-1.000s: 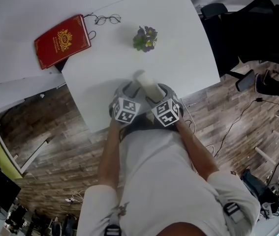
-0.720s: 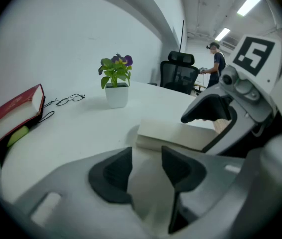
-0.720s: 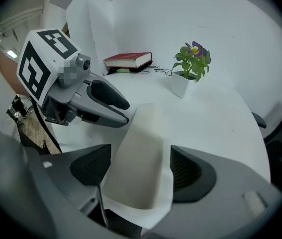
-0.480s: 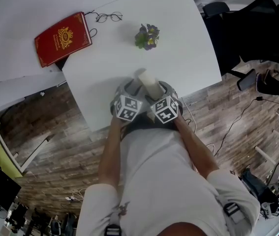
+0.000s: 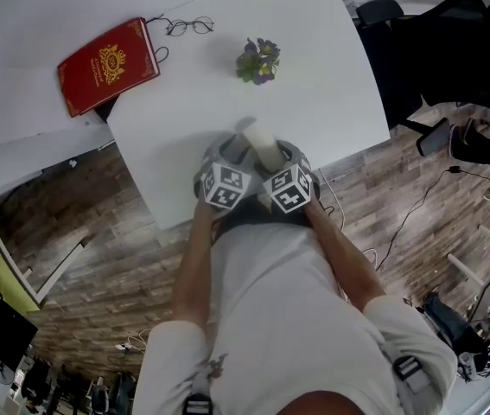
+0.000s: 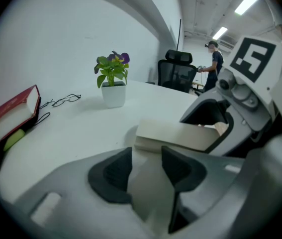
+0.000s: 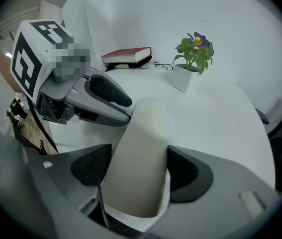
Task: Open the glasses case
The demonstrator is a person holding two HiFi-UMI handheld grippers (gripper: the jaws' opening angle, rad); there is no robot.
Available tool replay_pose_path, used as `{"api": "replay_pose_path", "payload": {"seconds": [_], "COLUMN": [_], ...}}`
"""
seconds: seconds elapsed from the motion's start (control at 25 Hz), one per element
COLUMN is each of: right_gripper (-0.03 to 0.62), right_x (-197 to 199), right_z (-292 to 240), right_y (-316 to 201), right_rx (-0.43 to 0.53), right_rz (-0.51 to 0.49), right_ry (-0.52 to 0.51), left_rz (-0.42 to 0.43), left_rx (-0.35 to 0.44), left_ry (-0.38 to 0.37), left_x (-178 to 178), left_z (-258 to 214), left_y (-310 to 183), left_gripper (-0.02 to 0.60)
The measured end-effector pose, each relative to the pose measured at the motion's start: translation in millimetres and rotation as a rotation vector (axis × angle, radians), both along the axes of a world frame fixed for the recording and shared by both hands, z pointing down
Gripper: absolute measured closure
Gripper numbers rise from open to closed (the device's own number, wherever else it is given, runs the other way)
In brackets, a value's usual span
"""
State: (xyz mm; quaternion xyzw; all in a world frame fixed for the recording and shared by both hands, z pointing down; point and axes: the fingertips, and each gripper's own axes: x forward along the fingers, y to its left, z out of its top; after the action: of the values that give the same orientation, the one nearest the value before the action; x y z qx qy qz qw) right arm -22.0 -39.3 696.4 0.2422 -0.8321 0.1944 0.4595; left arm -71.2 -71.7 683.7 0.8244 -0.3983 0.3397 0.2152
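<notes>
At the near edge of the white table [image 5: 314,67], centre of the head view, the cream glasses case [image 5: 260,141] lies slanted between both tools. In its own view the right gripper [image 7: 140,151] is spread wide with the case filling the gap, pads against both long sides. Its jaws have just been closing slightly. The left gripper [image 6: 145,153] sits just left of the case with a narrow gap between its pads. A pale surface shows there, and whether it is pinched I cannot tell. Upper left, well apart, lie a red book [image 5: 106,66] and wire glasses [image 5: 188,28]. A potted plant [image 5: 257,60] stands beyond the case, and a black office chair [image 5: 452,50] is at upper right.
</notes>
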Motion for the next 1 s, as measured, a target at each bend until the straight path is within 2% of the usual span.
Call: {"api": "replay_pose_path", "payload": {"seconds": [0.24,1.0], "right_gripper": [0.240,0.240], "right_x": [0.6,1.0], "right_z": [-1.5,-3.1], "right_y": [0.1,0.4], "right_rx": [-0.021,-0.010], "right_rz": [0.001,0.000], "right_ry": [-0.032,-0.015], "left_rz": [0.007,0.013], "left_rx": [0.006,0.013], "left_ry": [0.006,0.015], "left_x": [0.5,3.3], "left_z": [-0.6,-1.3], "left_y": [0.4,-0.7], "left_gripper": [0.396,0.396]}}
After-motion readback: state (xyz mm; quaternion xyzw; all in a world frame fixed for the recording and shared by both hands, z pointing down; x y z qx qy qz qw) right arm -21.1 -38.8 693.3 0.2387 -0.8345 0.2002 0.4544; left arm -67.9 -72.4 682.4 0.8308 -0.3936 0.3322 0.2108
